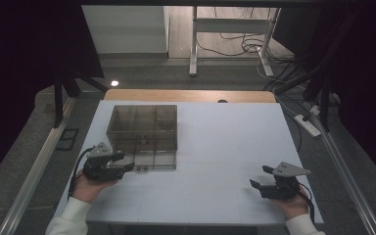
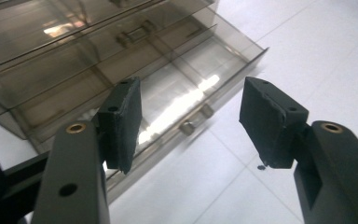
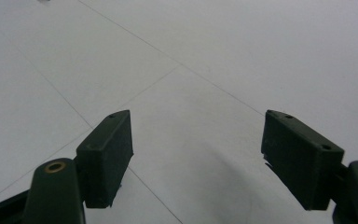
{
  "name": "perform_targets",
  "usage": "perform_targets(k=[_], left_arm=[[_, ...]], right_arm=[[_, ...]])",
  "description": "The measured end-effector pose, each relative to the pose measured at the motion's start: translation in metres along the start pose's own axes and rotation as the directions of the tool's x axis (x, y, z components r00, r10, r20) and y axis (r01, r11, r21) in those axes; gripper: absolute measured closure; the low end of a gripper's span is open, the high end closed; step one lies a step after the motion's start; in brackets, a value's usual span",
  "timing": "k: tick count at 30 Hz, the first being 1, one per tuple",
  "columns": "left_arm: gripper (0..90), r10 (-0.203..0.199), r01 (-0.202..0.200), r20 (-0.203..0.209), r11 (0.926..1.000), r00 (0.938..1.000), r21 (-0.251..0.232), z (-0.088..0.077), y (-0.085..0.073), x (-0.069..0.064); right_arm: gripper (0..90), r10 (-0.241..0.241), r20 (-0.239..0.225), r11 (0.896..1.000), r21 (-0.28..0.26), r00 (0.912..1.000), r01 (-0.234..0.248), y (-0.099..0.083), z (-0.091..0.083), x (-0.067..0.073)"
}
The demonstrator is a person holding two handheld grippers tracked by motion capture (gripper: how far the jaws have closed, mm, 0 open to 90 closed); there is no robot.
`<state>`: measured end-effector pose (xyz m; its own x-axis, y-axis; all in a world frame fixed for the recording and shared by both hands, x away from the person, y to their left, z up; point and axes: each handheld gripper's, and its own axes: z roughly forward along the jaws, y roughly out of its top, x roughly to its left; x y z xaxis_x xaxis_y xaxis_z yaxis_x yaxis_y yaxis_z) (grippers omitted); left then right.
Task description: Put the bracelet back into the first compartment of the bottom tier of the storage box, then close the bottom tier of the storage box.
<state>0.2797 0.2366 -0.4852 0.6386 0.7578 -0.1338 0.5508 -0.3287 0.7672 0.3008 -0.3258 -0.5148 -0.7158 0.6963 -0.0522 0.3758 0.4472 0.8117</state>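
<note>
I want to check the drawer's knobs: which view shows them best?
The left gripper view: the two small knobs on the pulled-out drawer sit close and sharp, between the open left gripper. In the high view they are tiny specks at the drawer's front edge. The right gripper view looks at bare table.

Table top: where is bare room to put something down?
The white table is bare from the smoky plastic drawer box rightward to its right edge, and between the left gripper and right gripper. It is crowded only at the box's pulled-out drawer.

Both hand-held grippers (image 1: 127, 161) (image 1: 260, 178) gape, jaws apart
</note>
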Motion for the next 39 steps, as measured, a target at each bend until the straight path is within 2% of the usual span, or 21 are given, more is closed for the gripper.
perform_targets(k=[9, 15, 18, 20, 21, 22, 24, 25, 31, 33, 36, 39], left_arm=[[42.3, 0.006, -0.006, 0.007, 0.9999, 1.0000, 0.014, 0.004, -0.008, -0.008], [46.7, 0.005, -0.006, 0.015, 0.9998, 0.9999, 0.021, 0.007, -0.014, -0.011], [51.6, 0.011, -0.012, 0.013, 0.9995, 0.9998, 0.029, 0.009, -0.016, -0.013], [58.4, 0.019, -0.019, 0.016, 0.9990, 0.9997, 0.039, 0.010, -0.017, -0.014], [65.2, 0.021, -0.022, 0.024, 0.9986, 0.9995, 0.048, 0.011, -0.018, -0.015], [75.5, 0.022, -0.024, 0.028, 0.9983, 0.9994, 0.053, 0.011, -0.018, -0.016], [86.2, 0.032, -0.034, 0.027, 0.9972, 0.9991, 0.067, 0.014, -0.020, -0.017], [88.8, 0.036, -0.037, 0.027, 0.9964, 0.9990, 0.076, 0.015, -0.021, -0.017], [88.9, 0.016, -0.017, 0.014, 0.9960, 0.9998, 0.088, 0.023, -0.025, -0.015], [89.0, 0.019, -0.019, 0.001, 0.9951, 0.9998, 0.097, 0.025, -0.026, -0.015], [89.0, 0.003, -0.001, -0.020, 0.9951, 0.9998, 0.099, 0.029, -0.028, -0.012], [88.9, 0.002, 0.004, -0.043, 0.9927, 0.9991, 0.121, 0.035, -0.030, -0.010]], right_arm=[[24.9, -0.003, -0.001, 1.000, 0.001, 1.0000, 0.003, 0.000, 0.000, 0.000], [24.9, -0.001, 0.001, 1.000, -0.002, 1.0000, 0.001, 0.000, 0.000, 0.000], [24.9, 0.002, 0.002, 1.000, -0.007, 1.0000, -0.002, 0.000, -0.001, 0.000], [24.9, 0.000, 0.003, 1.000, -0.008, 1.0000, 0.000, 0.001, -0.001, 0.000], [24.9, -0.001, 0.002, 1.000, -0.005, 1.0000, 0.001, 0.001, -0.001, 0.001], [24.9, -0.002, 0.001, 1.000, -0.004, 1.0000, 0.002, 0.001, -0.001, 0.001], [24.9, -0.003, 0.001, 1.000, -0.004, 1.0000, 0.003, 0.001, 0.000, 0.001], [24.9, -0.002, -0.001, 1.000, -0.006, 1.0000, 0.002, 0.001, 0.000, 0.001], [24.9, -0.002, -0.002, 1.000, -0.002, 1.0000, 0.002, 0.001, 0.001, 0.001], [24.9, -0.004, 0.000, 1.000, -0.004, 1.0000, 0.004, 0.001, 0.000, 0.001], [24.9, -0.001, 0.002, 1.000, -0.006, 1.0000, 0.001, 0.001, 0.000, 0.001], [24.9, -0.003, 0.002, 1.000, -0.004, 1.0000, 0.003, 0.001, 0.001, 0.001]])
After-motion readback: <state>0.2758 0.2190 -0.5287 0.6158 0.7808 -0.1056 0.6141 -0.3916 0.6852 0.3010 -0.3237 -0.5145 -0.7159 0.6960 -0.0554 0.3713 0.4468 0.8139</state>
